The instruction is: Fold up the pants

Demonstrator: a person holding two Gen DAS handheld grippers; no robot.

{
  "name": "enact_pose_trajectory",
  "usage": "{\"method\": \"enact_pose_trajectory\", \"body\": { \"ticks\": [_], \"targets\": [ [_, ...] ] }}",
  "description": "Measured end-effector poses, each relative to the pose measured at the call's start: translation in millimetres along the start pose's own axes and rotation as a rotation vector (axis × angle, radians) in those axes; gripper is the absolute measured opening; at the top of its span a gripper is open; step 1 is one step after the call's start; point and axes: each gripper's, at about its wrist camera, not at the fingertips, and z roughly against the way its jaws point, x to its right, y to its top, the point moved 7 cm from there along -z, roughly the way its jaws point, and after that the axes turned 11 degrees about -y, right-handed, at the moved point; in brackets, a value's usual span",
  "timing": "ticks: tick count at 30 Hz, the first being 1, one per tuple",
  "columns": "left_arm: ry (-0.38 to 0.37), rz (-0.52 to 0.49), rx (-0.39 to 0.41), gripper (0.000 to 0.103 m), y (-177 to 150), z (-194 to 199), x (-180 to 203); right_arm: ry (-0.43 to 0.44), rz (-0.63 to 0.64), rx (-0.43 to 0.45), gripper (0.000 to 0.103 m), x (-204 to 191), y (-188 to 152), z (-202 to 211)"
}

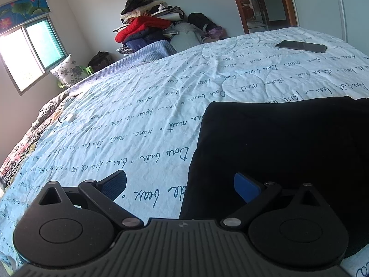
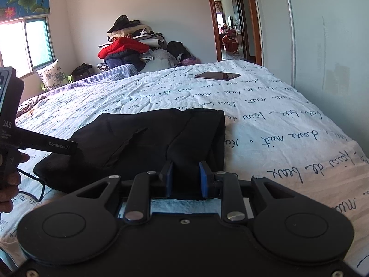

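Note:
Black pants lie folded into a thick stack on the white quilt with blue writing. My right gripper is at the stack's near edge, shut on a fold of the black fabric between its blue pads. In the left wrist view the pants fill the right side. My left gripper is wide open over their left edge, one pad above the quilt and the other above the fabric, with nothing gripped. A finger of that left gripper reaches in from the left over the pants, and a person's hand holds it.
A dark phone lies on the far part of the bed. A pile of clothes leans on the back wall beyond the bed. A flowered pillow sits under the window, with a doorway and a white wardrobe on the right.

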Motion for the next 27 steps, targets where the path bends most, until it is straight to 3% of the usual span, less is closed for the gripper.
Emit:
{"method": "enact_pose_trajectory", "body": {
  "ticks": [9, 16, 22, 27],
  "targets": [
    [-0.027, -0.003, -0.002, 0.102, 3, -6, -3, -0.042, 0.032, -0.011, 0.029, 4, 5, 8],
    [-0.058, 0.007, -0.005, 0.102, 4, -11, -6, -0.113, 0.054, 0.033, 0.03, 12, 27, 21],
    [-0.076, 0.011, -0.007, 0.102, 5, -14, -8, -0.077, 0.13, 0.049, 0.03, -15, 45, 5],
    [-0.086, 0.011, -0.009, 0.102, 5, -14, -10, -0.046, 0.196, -0.005, 0.03, -33, 46, -31]
  ]
}}
